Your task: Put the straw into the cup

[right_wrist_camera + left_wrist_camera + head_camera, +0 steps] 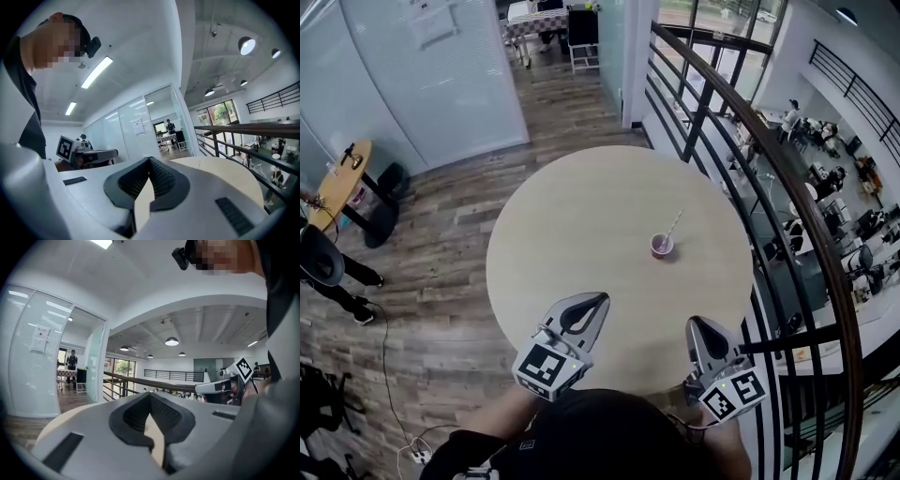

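A small pink cup [661, 247] stands right of centre on the round pale wooden table [572, 225], seen in the head view. A white straw [675, 223] stands in it and leans up to the right. My left gripper [602, 298] hovers over the table's near edge with its jaws shut and nothing between them; in its own view the tips [150, 394] meet. My right gripper [692, 322] is at the near right edge, also shut and empty, with its tips [150, 159] touching. Both grippers are well short of the cup. Neither gripper view shows the cup.
A dark metal railing [787, 187] curves close along the table's right side, with a lower floor beyond it. A glass partition [431, 75] stands at the far left. A small wooden side table [342, 178] and a person's legs [347, 281] are at the left.
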`<state>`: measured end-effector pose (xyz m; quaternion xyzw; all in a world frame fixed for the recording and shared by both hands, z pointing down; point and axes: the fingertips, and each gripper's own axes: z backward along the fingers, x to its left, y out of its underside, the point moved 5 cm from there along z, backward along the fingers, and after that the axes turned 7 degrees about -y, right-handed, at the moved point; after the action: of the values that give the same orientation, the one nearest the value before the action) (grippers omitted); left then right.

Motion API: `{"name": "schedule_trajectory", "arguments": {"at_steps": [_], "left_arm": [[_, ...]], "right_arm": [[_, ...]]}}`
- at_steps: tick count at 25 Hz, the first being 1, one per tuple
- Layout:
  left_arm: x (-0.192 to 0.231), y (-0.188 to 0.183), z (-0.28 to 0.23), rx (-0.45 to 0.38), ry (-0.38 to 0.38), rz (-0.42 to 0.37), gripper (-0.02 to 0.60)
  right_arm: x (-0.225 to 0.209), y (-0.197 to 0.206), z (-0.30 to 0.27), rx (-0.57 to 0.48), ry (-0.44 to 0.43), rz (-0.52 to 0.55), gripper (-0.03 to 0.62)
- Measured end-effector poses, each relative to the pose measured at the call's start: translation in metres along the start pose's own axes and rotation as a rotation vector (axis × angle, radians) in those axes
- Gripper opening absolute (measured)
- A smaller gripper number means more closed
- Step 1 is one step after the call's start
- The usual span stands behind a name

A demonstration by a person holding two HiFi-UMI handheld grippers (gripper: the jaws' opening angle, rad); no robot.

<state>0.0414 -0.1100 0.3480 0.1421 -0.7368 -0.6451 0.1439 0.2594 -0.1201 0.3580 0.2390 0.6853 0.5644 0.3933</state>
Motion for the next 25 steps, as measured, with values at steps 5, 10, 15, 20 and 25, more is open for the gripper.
{"name": "schedule_trajectory", "arguments": {"at_steps": [5, 10, 15, 20, 25], "left_arm": [[0.0007, -0.0006, 0.0019, 0.004, -0.013, 0.007, 0.006], [0.0039, -0.001, 0.0036, 0.004, -0.023, 0.017, 0.006], [0.0044, -0.0023, 0.0013, 0.008, -0.029, 0.026, 0.006], [0.0036, 0.0005, 0.0026, 0.017, -0.028, 0.033, 0.006], [0.0024, 0.0021, 0.0074, 0.027, -0.027, 0.037, 0.006]], "right_arm": [[0.0036, -0.0046, -0.0005, 0.001, -0.008, 0.021, 0.02], [0.0052, -0.0073, -0.0018, 0.001, -0.007, 0.033, 0.02], [0.0023, -0.0083, -0.0041, -0.004, -0.009, 0.029, 0.02], [0.0039, -0.0052, -0.0038, 0.005, -0.015, 0.023, 0.02], [0.0098, -0.0049, -0.0018, 0.006, -0.022, 0.021, 0.02]]}}
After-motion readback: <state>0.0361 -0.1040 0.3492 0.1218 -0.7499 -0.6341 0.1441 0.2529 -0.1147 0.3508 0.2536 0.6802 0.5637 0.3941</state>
